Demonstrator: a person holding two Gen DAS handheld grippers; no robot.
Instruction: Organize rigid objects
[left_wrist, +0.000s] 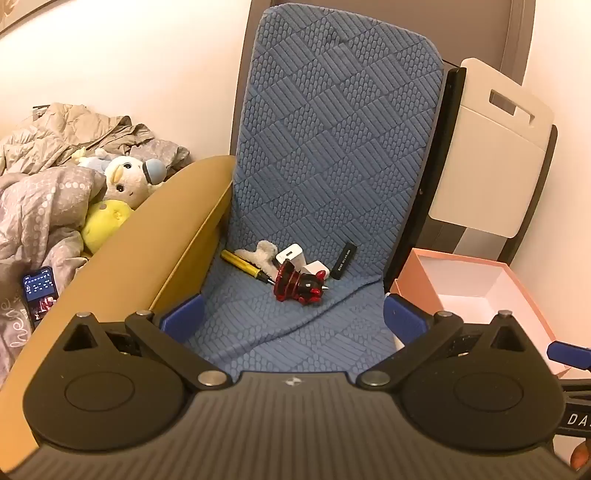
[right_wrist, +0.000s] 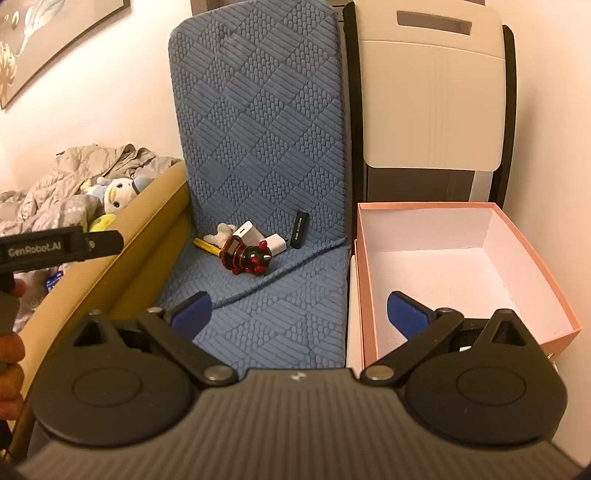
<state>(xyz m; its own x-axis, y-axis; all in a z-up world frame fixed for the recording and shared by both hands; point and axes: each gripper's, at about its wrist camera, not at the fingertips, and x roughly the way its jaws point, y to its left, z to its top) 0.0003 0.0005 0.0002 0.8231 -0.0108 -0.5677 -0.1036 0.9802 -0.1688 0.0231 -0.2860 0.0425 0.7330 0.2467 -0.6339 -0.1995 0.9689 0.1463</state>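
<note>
A small heap lies on the blue quilted mat (left_wrist: 332, 177) (right_wrist: 258, 147): a red-and-black figurine (left_wrist: 301, 286) (right_wrist: 247, 256), two white chargers (left_wrist: 293, 256) (right_wrist: 247, 230), a yellow screwdriver (left_wrist: 245, 266) (right_wrist: 207, 246), a black stick (left_wrist: 343, 264) (right_wrist: 298, 229) and a small white plush piece (left_wrist: 260, 253) (right_wrist: 223, 230). A pink box (left_wrist: 476, 291) (right_wrist: 461, 266) with a white inside stands to the right of the mat, with nothing in it. My left gripper (left_wrist: 293, 321) hangs open in front of the heap. My right gripper (right_wrist: 299, 314) is open too, one finger over the mat, the other over the box.
A tan curved bed rail (left_wrist: 147, 236) (right_wrist: 122, 251) borders the mat on the left. Beyond it lie rumpled bedding, a plush duck (left_wrist: 118, 195) and a lit phone (left_wrist: 38, 291). A white folded board (left_wrist: 491, 155) (right_wrist: 432, 92) leans on the wall behind the box.
</note>
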